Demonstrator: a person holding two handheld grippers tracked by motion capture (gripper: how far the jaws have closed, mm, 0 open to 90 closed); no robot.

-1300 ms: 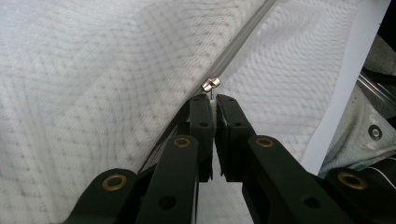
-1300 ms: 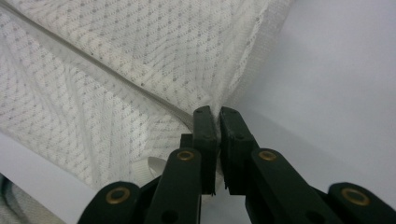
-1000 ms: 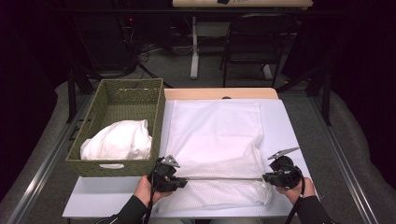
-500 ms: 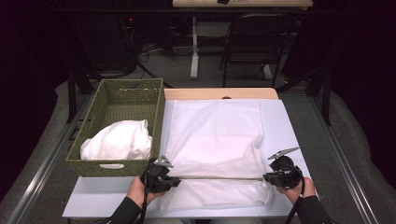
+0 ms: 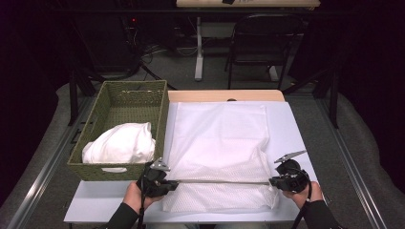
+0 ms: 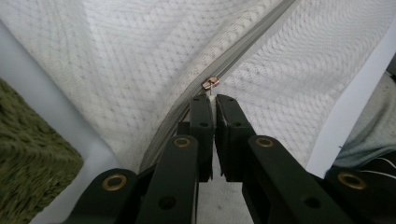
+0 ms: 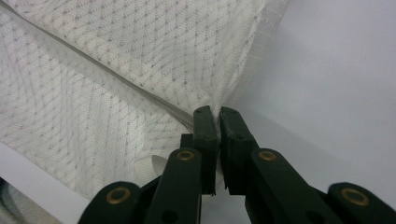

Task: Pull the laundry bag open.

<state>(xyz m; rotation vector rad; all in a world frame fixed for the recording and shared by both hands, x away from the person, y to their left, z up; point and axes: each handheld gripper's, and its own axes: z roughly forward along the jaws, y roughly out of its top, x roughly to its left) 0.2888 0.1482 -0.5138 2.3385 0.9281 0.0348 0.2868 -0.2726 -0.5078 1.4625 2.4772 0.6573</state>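
A white mesh bag (image 5: pixel 219 138) lies flat on the pale table (image 5: pixel 291 124). A grey zipper (image 5: pixel 224 182) runs across its near end. My left gripper (image 5: pixel 168 183) is at the zipper's left end, and my right gripper (image 5: pixel 273 182) is at its right end. In the left gripper view the left gripper (image 6: pixel 213 99) is shut on the tab of the small metal zipper pull (image 6: pixel 211 84), with mesh (image 6: pixel 140 60) on both sides. In the right gripper view the right gripper (image 7: pixel 215 112) is shut on the bag's edge (image 7: pixel 243 70), where the zipper (image 7: pixel 116 79) ends.
A green woven basket (image 5: pixel 117 90) stands left of the bag and holds a white cloth bundle (image 5: pixel 119 143). Its corner (image 6: pixel 28 158) shows close beside my left gripper. A chair (image 5: pixel 260 43) and a desk stand beyond the table's far edge.
My left gripper has slid a little to the left along the zipper with the pull in it. The right gripper has held still on the bag's edge.
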